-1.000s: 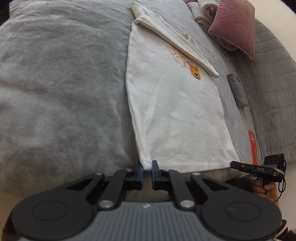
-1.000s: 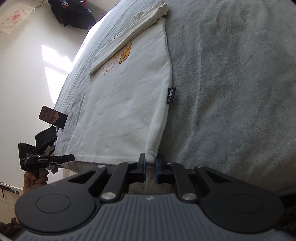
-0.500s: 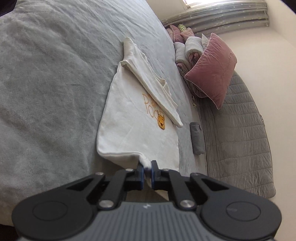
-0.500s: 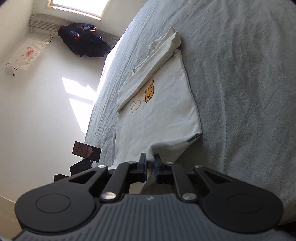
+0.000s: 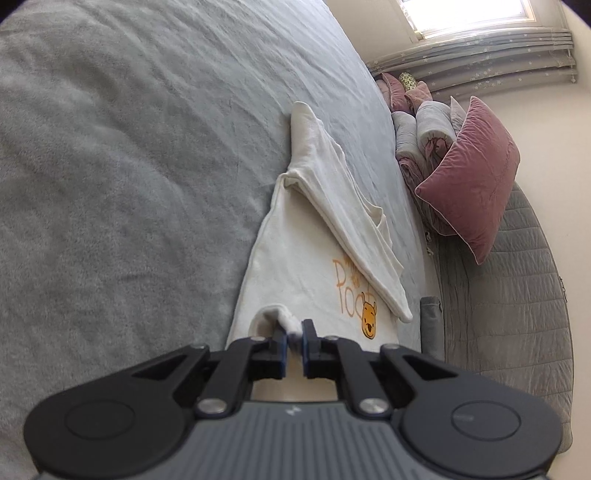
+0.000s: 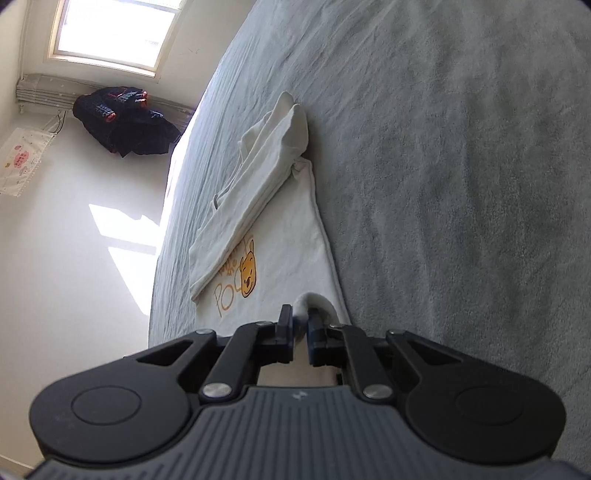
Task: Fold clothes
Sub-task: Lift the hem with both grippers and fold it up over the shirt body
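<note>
A cream T-shirt [image 5: 295, 258] with an orange bear print [image 5: 368, 318] lies on the grey bed [image 5: 129, 166], its sleeves folded inward. My left gripper [image 5: 294, 330] is shut on one bottom corner of the shirt, lifted and curled over the body. In the right wrist view the same T-shirt [image 6: 288, 236] shows its bear print [image 6: 248, 267], and my right gripper [image 6: 300, 316] is shut on the other bottom corner, also raised over the shirt's lower part. The hem between the two corners is hidden under the grippers.
A pink cushion [image 5: 472, 192] and rolled bedding [image 5: 424, 125] sit at the head of the bed by a quilted grey cover [image 5: 517, 314]. A small grey roll [image 5: 430, 325] lies beside the shirt. Dark clothes [image 6: 122, 122] hang on the wall under a window [image 6: 118, 29].
Both grippers have carried the shirt's bottom corners up and forward toward the collar. The hem has left the bed's edge and now curls over the shirt's body. Both views rolled.
</note>
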The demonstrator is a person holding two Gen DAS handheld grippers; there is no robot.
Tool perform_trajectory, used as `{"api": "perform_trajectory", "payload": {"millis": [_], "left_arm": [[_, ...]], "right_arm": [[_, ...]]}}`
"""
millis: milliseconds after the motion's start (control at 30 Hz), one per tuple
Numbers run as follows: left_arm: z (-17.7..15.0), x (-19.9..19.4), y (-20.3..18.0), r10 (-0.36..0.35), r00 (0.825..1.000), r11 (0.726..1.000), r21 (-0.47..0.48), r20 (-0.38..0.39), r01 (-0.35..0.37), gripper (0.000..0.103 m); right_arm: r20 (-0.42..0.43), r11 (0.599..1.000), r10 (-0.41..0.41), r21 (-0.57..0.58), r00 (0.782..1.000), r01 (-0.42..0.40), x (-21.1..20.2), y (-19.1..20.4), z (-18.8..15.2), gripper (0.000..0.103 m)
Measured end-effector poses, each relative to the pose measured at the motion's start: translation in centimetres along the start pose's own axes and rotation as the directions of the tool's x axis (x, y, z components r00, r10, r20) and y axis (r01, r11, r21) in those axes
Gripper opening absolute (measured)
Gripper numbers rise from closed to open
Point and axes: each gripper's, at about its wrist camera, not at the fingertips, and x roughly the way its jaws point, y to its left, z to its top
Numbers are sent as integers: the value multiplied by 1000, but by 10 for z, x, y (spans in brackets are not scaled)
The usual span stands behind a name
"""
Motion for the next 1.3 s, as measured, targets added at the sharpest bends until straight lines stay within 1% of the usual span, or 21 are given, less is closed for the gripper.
{"api": "perform_trajectory", "payload": {"millis": [67, 100, 133, 167, 233, 267, 300, 433, 500, 567, 667, 800, 867, 900, 933, 967, 1033, 1067, 1100, 1167, 1300], "left_arm": [[0, -1, 2, -14, 1000, 1000, 27, 20, 13, 8], [-1, -4, 6, -36, 998, 999, 31, 41, 35, 10], [-2, -7, 10, -60, 996, 998, 34, 63, 58, 15], [-3, -10, 14, -84, 993, 996, 38, 85, 81, 23], [-3, -15, 20, -85, 990, 996, 28, 112, 83, 27], [-2, -18, 23, -84, 989, 996, 23, 125, 82, 28], [-1, -20, 21, -74, 988, 997, 39, 138, 69, 28], [1, -24, 10, -24, 982, 991, 133, 186, -1, 36], [0, -22, 4, 5, 980, 981, 188, 197, -43, 40], [-2, -18, -2, 32, 980, 967, 244, 198, -80, 42], [-8, -13, -10, 75, 975, 937, 320, 207, -140, 42], [-18, -6, -16, 140, 963, 884, 410, 229, -226, 38], [-22, -3, -18, 162, 958, 858, 445, 236, -255, 31], [-23, -4, -17, 172, 954, 851, 451, 244, -269, 29], [-23, -4, -17, 182, 950, 844, 455, 253, -283, 23], [-23, -5, -17, 186, 948, 842, 456, 259, -290, 17], [-25, -9, -17, 182, 943, 836, 461, 278, -297, 12], [-26, -10, -17, 178, 942, 832, 468, 285, -298, 12], [-27, -9, -20, 177, 939, 823, 479, 294, -305, 12], [-30, -6, -25, 188, 931, 795, 509, 312, -331, 13], [-35, 0, -32, 211, 919, 754, 543, 334, -370, 15]], "right_arm": [[1, 1000, 15, 18, 1000, -15, 1, -6, 4, 11], [6, 999, 33, 22, 999, -33, -1, -8, 5, 14], [16, 999, 49, 21, 999, -49, -5, -10, 6, 16], [33, 998, 62, 17, 998, -63, -9, -12, 7, 19], [69, 996, 83, 4, 994, -84, -20, -15, 9, 28], [89, 997, 80, -11, 993, -80, -26, -15, 10, 41], [103, 997, 73, -35, 992, -69, -29, -14, 9, 45], [150, 983, 21, -185, 988, 7, -32, -3, -2, 45], [154, 958, -13, -280, 988, 57, -24, 5, -10, 45], [152, 918, -53, -381, 987, 108, -13, 15, -20, 45], [158, 844, -100, -509, 982, 168, 2, 26, -33, 45], [187, 729, -163, -639, 969, 246, 19, 31, -57, 44], [212, 694, -187, -662, 959, 282, 28, 36, -58, 38], [225, 690, -192, -661, 955, 295, 30, 36, -54, 28], [239, 685, -198, -660, 951, 309, 31, 37, -50, 17], [248, 685, -200, -656, 948, 316, 32, 37, -47, 15], [251, 699, -194, -643, 948, 313, 30, 37, -44, 14], [255, 699, -195, -642, 947, 316, 28, 38, -45, 13], [259, 697, -195, -642, 946, 319, 27, 38, -45, 13], [263, 691, -195, -647, 945, 322, 26, 39, -47, 13], [270, 688, -198, -646, 942, 330, 28, 40, -49, 15]]}}
